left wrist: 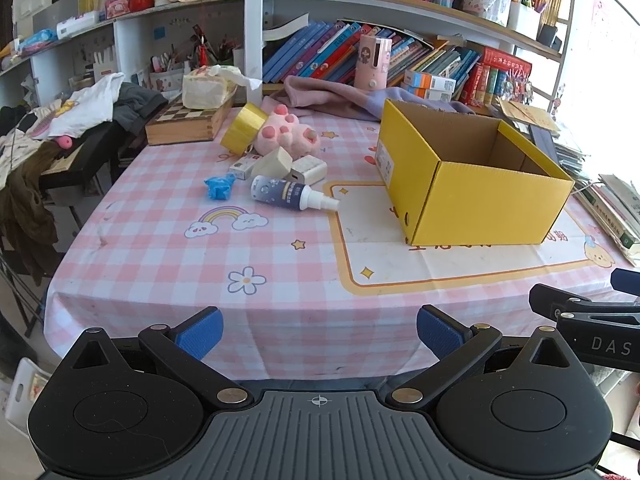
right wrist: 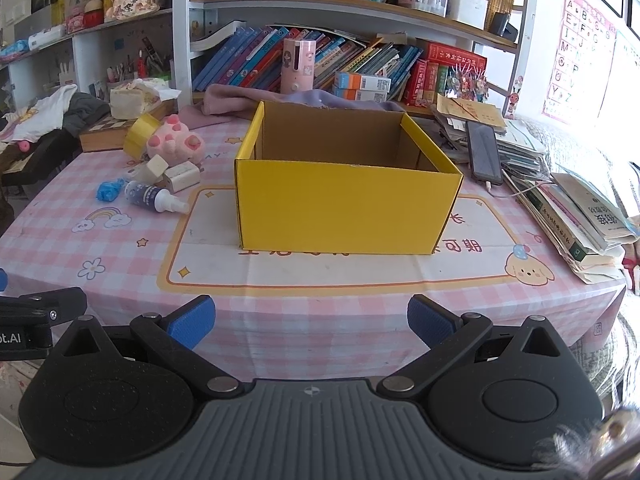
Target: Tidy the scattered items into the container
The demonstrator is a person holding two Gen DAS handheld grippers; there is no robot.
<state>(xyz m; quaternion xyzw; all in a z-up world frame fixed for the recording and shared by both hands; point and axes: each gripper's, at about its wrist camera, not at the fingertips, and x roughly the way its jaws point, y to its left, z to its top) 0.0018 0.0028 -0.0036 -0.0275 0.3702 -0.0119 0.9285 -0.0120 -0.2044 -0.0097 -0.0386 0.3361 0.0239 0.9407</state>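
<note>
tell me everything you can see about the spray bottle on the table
The spray bottle lies on its side on the pink checked tablecloth, left of the yellow box and apart from it. Its body is dark blue with a printed label and a paler rounded base; the neck and nozzle are white and look plastic, pointing toward the box. A crumpled blue wrapper lies just beside its base, and small white boxes sit close behind. Neither claw touches it.

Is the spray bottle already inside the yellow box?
No, the spray bottle lies on its side on the tablecloth, left of the yellow box, apart from it.
</note>
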